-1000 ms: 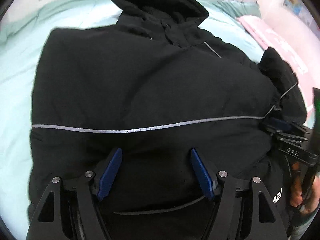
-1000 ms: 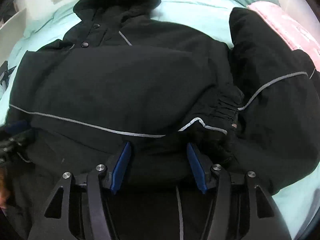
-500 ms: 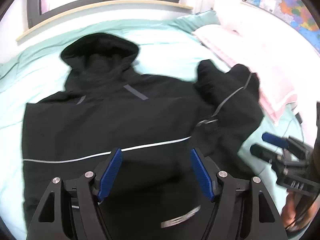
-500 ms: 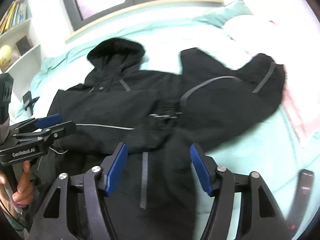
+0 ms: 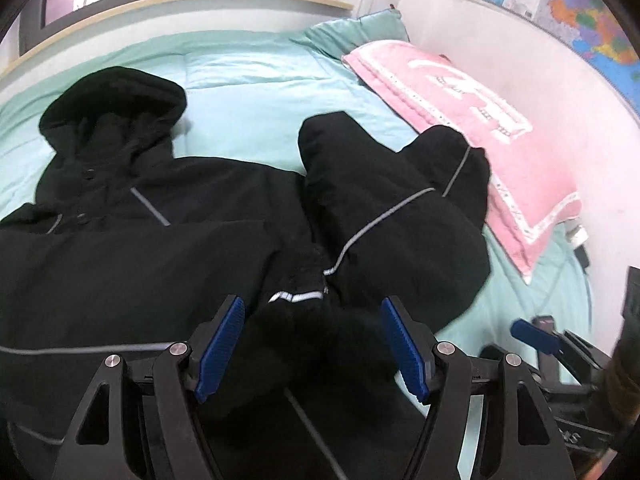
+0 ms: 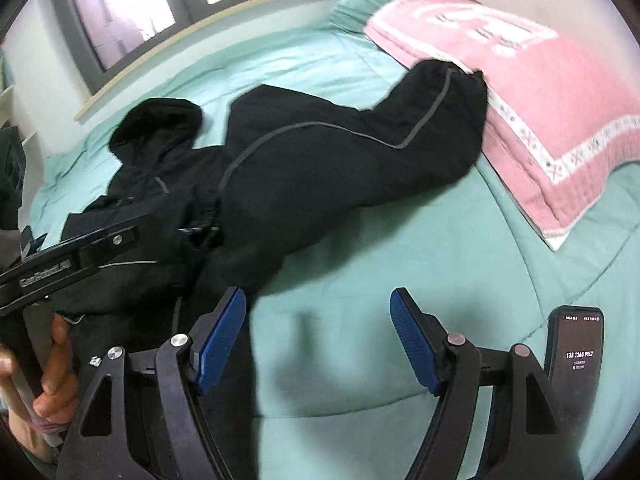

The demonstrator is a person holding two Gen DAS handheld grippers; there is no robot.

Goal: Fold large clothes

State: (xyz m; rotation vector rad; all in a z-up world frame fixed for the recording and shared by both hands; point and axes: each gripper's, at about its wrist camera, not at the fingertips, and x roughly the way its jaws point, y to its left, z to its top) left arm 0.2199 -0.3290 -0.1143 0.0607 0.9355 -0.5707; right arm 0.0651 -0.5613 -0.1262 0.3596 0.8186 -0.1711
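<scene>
A black hooded jacket [image 5: 132, 264] with grey reflective piping lies on a mint-green bed [image 5: 248, 80]. One sleeve is folded across its chest. The other sleeve [image 6: 360, 152] stretches right, its cuff against a pink pillow [image 6: 540, 92]. My left gripper [image 5: 312, 344] is open and empty, raised over the jacket's lower middle near the folded cuff [image 5: 298, 296]. My right gripper [image 6: 318, 336] is open and empty over bare sheet right of the jacket's hem. The left gripper also shows at the left of the right wrist view [image 6: 76, 256].
A phone [image 6: 576, 356] with a lit screen lies on the bed at the right. The pink pillow [image 5: 468, 128] lies against the wall on the right. A window sill [image 5: 172, 4] runs behind the bed. A map [image 5: 560, 8] hangs on the right wall.
Both grippers have lifted and pulled back from the jacket and swung right. The right gripper now hangs over bare sheet. The jacket has not moved in the last half second.
</scene>
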